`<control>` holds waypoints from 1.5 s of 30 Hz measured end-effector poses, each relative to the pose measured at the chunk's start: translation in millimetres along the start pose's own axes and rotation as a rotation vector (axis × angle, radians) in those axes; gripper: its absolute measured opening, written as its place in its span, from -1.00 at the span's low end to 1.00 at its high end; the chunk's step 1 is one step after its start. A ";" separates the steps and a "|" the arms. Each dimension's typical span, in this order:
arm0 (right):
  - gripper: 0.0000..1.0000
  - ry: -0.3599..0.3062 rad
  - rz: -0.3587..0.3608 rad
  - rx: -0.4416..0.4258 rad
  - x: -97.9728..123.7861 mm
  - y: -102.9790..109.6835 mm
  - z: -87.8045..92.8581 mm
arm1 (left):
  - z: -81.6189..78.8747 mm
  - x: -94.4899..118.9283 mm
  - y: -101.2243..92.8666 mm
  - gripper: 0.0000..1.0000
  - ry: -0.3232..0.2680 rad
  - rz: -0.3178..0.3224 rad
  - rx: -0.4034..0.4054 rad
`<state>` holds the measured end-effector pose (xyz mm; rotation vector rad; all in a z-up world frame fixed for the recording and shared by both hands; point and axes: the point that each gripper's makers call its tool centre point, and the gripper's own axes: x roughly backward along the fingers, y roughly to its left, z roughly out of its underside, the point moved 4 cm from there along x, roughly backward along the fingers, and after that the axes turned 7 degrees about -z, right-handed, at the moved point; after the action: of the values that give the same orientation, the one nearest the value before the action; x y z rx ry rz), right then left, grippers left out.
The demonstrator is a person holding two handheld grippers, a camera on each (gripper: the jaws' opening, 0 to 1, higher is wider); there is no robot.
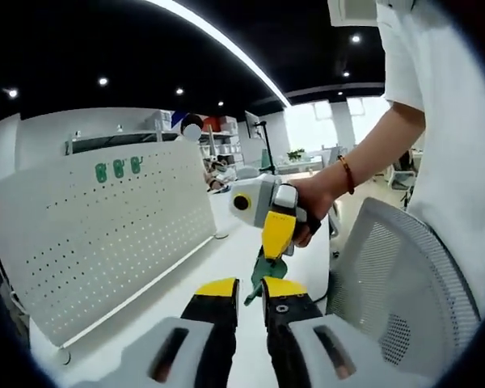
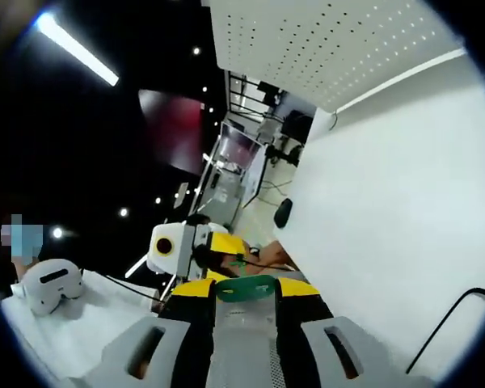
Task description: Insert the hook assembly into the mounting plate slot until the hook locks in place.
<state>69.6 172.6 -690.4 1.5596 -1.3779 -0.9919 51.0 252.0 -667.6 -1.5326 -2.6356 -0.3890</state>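
Now both pieces meet in the air, above the bench

Clearly the joining step is in hand. In the left gripper view the left hand-held gripper [image 1: 251, 284] has its yellow-tipped jaws close together, and a thin green part [image 1: 259, 284] stands in the narrow gap between them. I judge the jaws pinch it, though the contact itself is small and hard to see. The right hand-held gripper [image 1: 276, 230] comes in from the right, held by a hand [image 1: 314, 202], and points down at the same green part.

In the right gripper view the right hand-held gripper [image 2: 246, 286] pinches a flat green plate [image 2: 244, 287] across its jaw tips. Just behind it the left hand-held gripper [image 2: 212, 252] faces it, with a small green piece at its tip.

Both green pieces are held up over the white bench [image 2: 388, 210], not lying on it. A white pegboard [image 1: 105, 234] stands at the back of the bench, with three green hooks [image 1: 118, 169] already on it.

The next move, as I judge, calls for lining the hook with the slot of the plate and pushing straight until it clicks. Whether it is already partly inside, I cannot tell.
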 end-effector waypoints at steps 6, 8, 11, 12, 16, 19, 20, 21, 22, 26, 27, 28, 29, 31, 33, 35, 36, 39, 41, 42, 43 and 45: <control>-0.43 0.023 -0.040 -0.022 2.2 5.0 3.0 | 1.6 0.2 -3.7 -0.77 0.015 0.034 -0.026; -0.43 0.026 -0.052 -0.033 2.6 6.5 3.7 | 0.3 0.0 -5.0 -0.79 0.012 0.038 -0.036; -0.43 0.050 -0.068 -0.050 2.1 8.3 7.3 | -2.5 -0.4 -9.4 -0.83 0.000 0.069 -0.037; -0.43 0.060 -0.070 -0.053 1.6 8.4 8.5 | -2.7 -0.5 -10.1 -0.83 0.000 0.075 -0.043; -0.43 0.093 -0.109 -0.108 1.0 11.8 11.9 | -5.9 0.6 -19.5 -0.90 0.001 0.139 -0.059; -0.43 0.114 -0.143 -0.123 1.1 14.5 12.5 | -10.8 1.2 -21.8 -0.91 -0.023 0.153 -0.060; -0.43 0.114 -0.143 -0.124 1.0 14.2 12.2 | -11.3 1.2 -22.0 -0.91 -0.024 0.156 -0.056; -0.43 0.115 -0.143 -0.131 0.9 13.9 11.5 | -11.3 1.1 -21.7 -0.91 -0.022 0.155 -0.058; -0.43 0.114 -0.143 -0.132 0.8 13.9 11.2 | -11.2 1.1 -21.2 -0.91 -0.020 0.152 -0.063; -0.43 0.098 -0.145 -0.142 -0.5 11.7 9.6 | -10.1 1.6 -19.3 -0.92 -0.010 0.137 -0.063; -0.43 0.087 -0.139 -0.122 -1.7 10.6 8.8 | -9.1 1.8 -18.5 -0.92 -0.005 0.133 -0.058; -0.42 0.069 -0.137 -0.095 -2.6 10.0 6.8 | -7.9 2.0 -16.8 -0.92 -0.002 0.123 -0.053; -0.42 0.057 -0.139 -0.087 -2.9 10.4 5.4 | -7.5 2.3 -15.3 -0.92 -0.005 0.115 -0.047; -0.42 0.034 -0.144 -0.058 -4.6 11.4 2.8 | -7.5 2.8 -13.1 -0.92 -0.009 0.100 -0.019; -0.43 0.020 -0.132 -0.013 -4.8 11.1 -0.7 | -5.9 2.7 -11.8 -0.93 0.003 0.089 -0.012; -0.43 0.020 -0.130 0.028 -5.4 12.1 -3.1 | -6.1 2.7 -11.7 -0.93 0.002 0.086 -0.008; -0.43 -0.009 -0.118 0.054 -5.3 10.7 -7.9 | -5.5 2.8 -10.9 -0.93 0.008 0.078 0.000; -0.41 -0.078 -0.103 0.187 -1.6 12.4 -19.7 | -3.3 3.0 -7.0 -0.93 0.018 0.049 0.023; -0.30 -0.124 -0.077 0.223 1.6 12.8 -27.1 | -2.2 3.4 -3.9 -0.93 0.019 0.030 0.033; -0.27 -0.143 -0.070 0.235 2.7 13.3 -29.9 | -1.6 3.7 -1.8 -0.93 0.019 0.017 0.049; -0.26 -0.169 -0.073 0.278 3.6 15.7 -33.6 | -1.0 3.7 -0.9 -0.93 0.020 0.015 0.061; -0.25 -0.186 -0.062 0.307 5.8 19.6 -35.6 | 0.1 3.8 0.6 -0.93 0.025 0.004 0.074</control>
<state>96.3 168.0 -659.5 1.7776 -1.6829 -1.0196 49.5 255.5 -666.9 -1.5005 -2.5967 -0.3043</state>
